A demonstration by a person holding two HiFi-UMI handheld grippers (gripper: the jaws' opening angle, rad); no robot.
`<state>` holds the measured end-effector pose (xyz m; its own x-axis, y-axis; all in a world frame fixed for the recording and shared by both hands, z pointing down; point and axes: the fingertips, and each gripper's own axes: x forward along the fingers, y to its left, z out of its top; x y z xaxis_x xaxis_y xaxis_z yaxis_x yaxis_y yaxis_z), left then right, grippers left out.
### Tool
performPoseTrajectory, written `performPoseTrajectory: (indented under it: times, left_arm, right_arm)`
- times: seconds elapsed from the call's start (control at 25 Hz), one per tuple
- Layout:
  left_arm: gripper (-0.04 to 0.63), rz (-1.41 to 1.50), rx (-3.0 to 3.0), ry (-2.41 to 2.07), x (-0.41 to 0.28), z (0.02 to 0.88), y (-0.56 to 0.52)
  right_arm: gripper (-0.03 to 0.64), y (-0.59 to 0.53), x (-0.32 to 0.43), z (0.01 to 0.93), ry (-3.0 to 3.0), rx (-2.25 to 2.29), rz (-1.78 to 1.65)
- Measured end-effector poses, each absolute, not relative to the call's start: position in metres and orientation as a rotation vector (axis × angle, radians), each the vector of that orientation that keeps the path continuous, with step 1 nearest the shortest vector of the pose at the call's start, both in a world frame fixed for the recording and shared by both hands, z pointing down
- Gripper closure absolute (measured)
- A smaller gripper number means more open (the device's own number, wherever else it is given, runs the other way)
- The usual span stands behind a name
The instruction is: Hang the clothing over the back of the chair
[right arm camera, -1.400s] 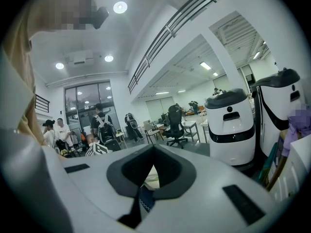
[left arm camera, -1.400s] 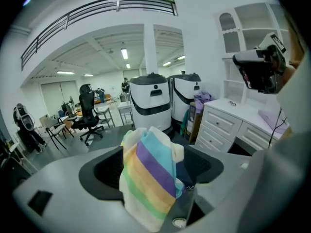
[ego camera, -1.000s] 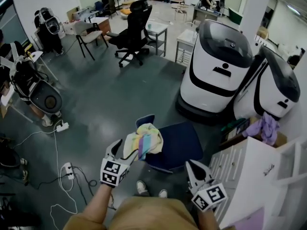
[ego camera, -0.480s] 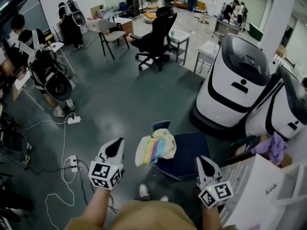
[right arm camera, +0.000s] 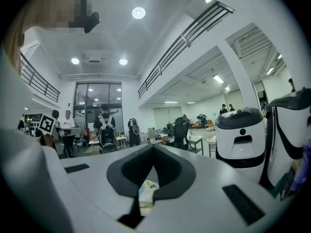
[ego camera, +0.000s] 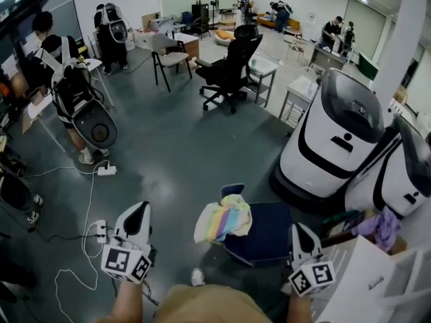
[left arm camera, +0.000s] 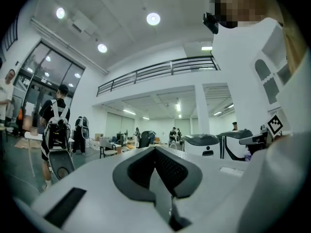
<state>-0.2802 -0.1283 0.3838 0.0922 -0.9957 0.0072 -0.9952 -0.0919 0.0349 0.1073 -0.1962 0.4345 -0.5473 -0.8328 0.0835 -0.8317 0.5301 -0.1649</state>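
While your left claw [ego camera: 139, 208] is pressed together with nothing between its pads, your right claw [ego camera: 301, 229] is pressed together too and pinches nothing. A sliver of the clothing [ego camera: 224, 221] shows through the slit below its tips in the right gripper view. In the head view both claws are apart from the clothing, the left over the grey floor [ego camera: 168, 160] and the right at the far side of the chair [ego camera: 269, 233]. The clothing is a soft, crumpled piece in pastel stripes of yellow, green, pink, blue and white. It is draped over the back of the dark blue chair, its folds hanging down on the side toward the left claw. Two white rounded machines [ego camera: 337, 140] stand beyond the chair.
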Motion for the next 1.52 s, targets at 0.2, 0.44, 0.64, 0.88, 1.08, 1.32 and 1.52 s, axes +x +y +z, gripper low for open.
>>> performPoseTrajectory:
  times: [0.2,0.44,0.64,0.88,1.08,1.32,1.52]
  left_arm:
    - [0.591,-0.064,2.284,-2.175,-0.3,0.377,-0.109]
    - [0.591,-0.073,2.204,-2.222,-0.317,0.389,-0.088]
    - [0.591,-0.07,2.185,-2.189,-0.32,0.405,-0.086]
    - [0.591,-0.079,2.216,-2.135,-0.31,0.41,-0.097]
    - [0.591,-0.076,2.234,-2.11,-0.306,0.411,-0.1]
    - [0.591,-0.066,2.241,-2.106,-0.308,0.41,-0.102]
    - [0.591,-0.056,2.241,-2.093,-0.305,0.414,-0.104]
  right_arm:
    - [0.614,-0.196,0.106,0.433,2.724,-1.509,-0.299]
    - [0.614,-0.197,0.104,0.423,2.694,-1.503,-0.299]
    - [0.614,-0.2,0.096,0.423,2.719,-1.503,-0.281]
    - [0.614,-0.2,0.075,0.416,2.761,-1.489,-0.249]
    - [0.614,-0.196,0.066,0.419,2.789,-1.477,-0.25]
    - [0.614,-0.194,0.062,0.423,2.805,-1.478,-0.258]
    - [0.614,-0.193,0.06,0.43,2.821,-1.473,-0.276]
